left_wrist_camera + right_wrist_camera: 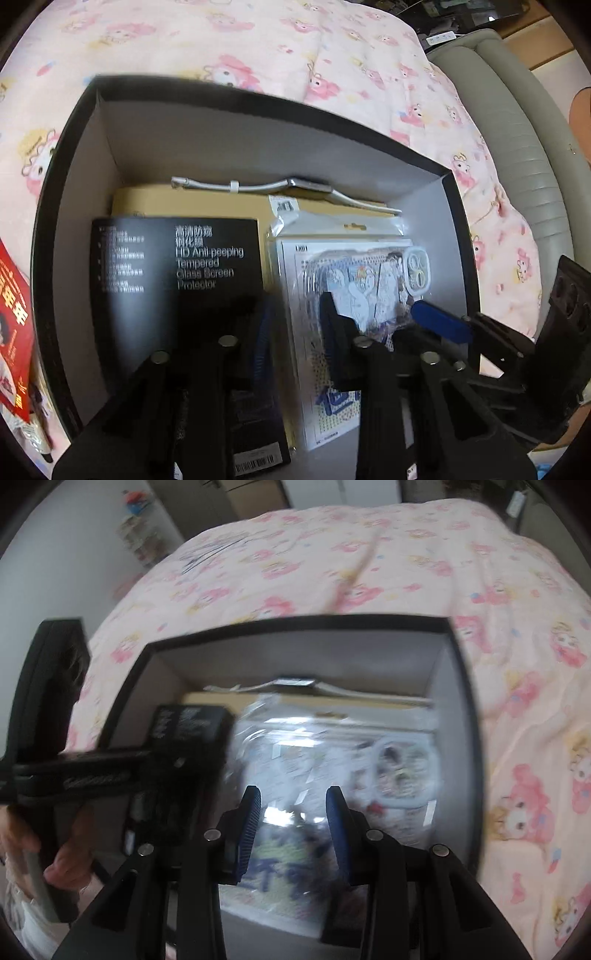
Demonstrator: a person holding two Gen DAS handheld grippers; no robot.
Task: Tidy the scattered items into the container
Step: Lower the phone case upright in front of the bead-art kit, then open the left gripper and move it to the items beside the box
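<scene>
A black open box with grey inside lies on a pink bedspread. In it lie a black screen protector pack, a clear-bagged phone case pack, a tan box and a white watch at the back. My left gripper is open over the box, above the two packs. My right gripper is open above the phone case pack, inside the box. The right gripper also shows in the left wrist view.
A red printed packet lies left of the box. A grey padded bed edge runs along the right. The pink bedspread spreads beyond the box. The left tool and a hand are at the left.
</scene>
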